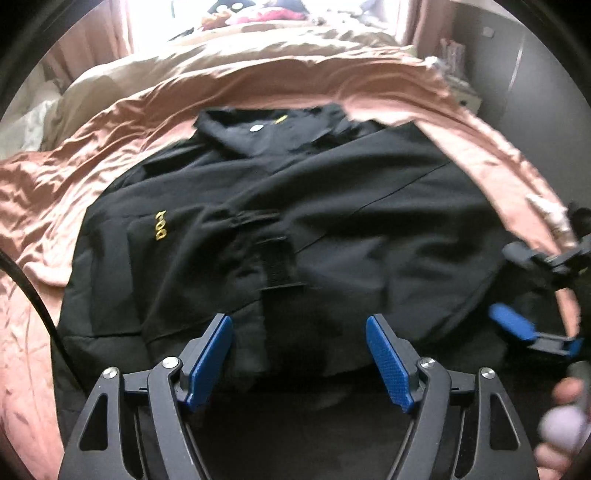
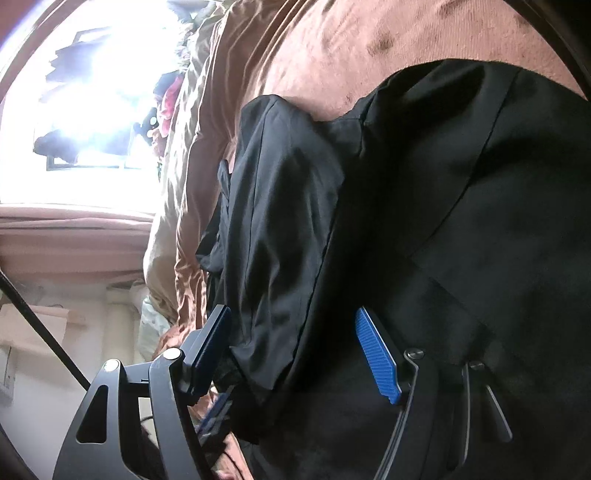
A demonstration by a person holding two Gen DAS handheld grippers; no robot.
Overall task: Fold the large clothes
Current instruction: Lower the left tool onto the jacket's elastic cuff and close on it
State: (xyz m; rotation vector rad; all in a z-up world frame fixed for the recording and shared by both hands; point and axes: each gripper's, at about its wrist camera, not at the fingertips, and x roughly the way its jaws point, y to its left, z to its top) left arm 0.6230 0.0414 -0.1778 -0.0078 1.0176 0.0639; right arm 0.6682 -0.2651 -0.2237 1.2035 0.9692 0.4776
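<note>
Black jacket (image 1: 295, 206) lay spread on pink bedsheet (image 1: 55, 184), collar at 12 o'clock. Left gripper (image 1: 299, 354) released, empty, above hem. Right gripper (image 2: 293, 354) at 3 o'clock, jaws apart w/ jacket fabric between; grip can't tell.

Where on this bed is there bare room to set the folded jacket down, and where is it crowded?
Bare pink bedspread lies left of the black jacket, and a wrinkled strip runs beyond its collar. The far end by the window is crowded with a pile of things. On the right the bedspread narrows to the bed's edge, where the right gripper hovers. The left gripper stands open over the near hem.
</note>
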